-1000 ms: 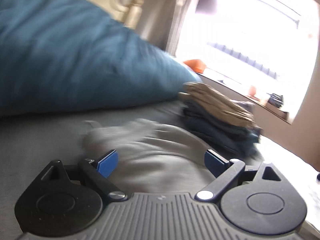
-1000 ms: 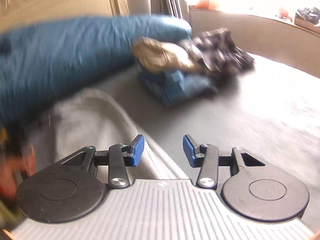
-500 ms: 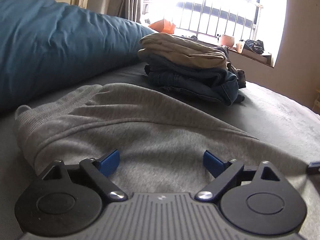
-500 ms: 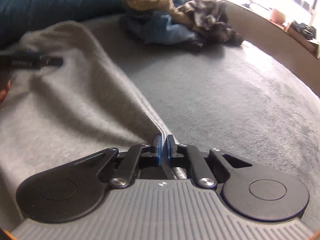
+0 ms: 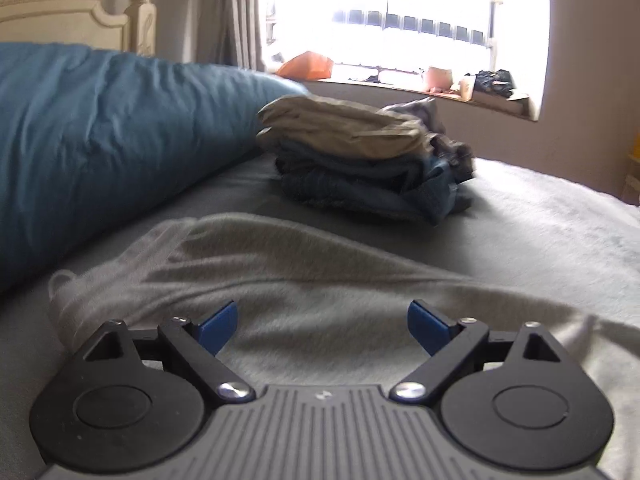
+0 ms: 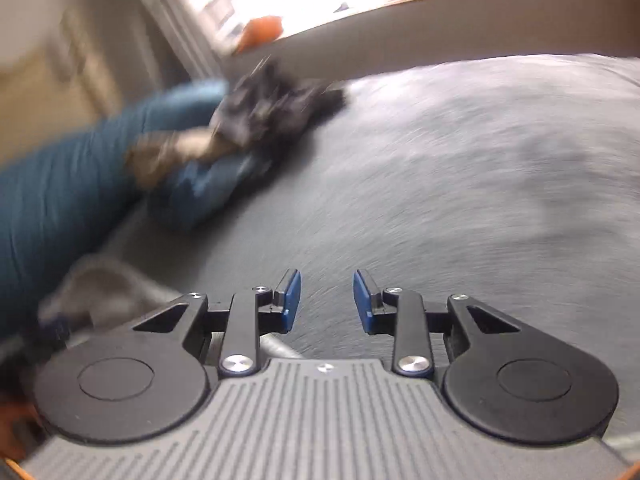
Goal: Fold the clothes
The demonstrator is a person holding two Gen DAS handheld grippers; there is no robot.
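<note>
**A grey bed with clothes on it**

The bed (image 5: 552, 216) is covered by a grey, slightly fuzzy spread, lit pale on the window side. A large teal pillow (image 5: 100, 140) lies along its head end, in front of a cream headboard (image 5: 60, 12). Just beside the pillow's tip sits a stack (image 5: 360, 160) of folded clothes: a tan piece on top, blue denim beneath, a dark patterned piece at the far side. Nearer, a grey garment (image 5: 320, 288) lies spread flat on the cover, its ribbed edge toward the pillow. In the right wrist view all is blurred; the stack (image 6: 240, 140) and the pillow (image 6: 60, 200) still read.
</note>
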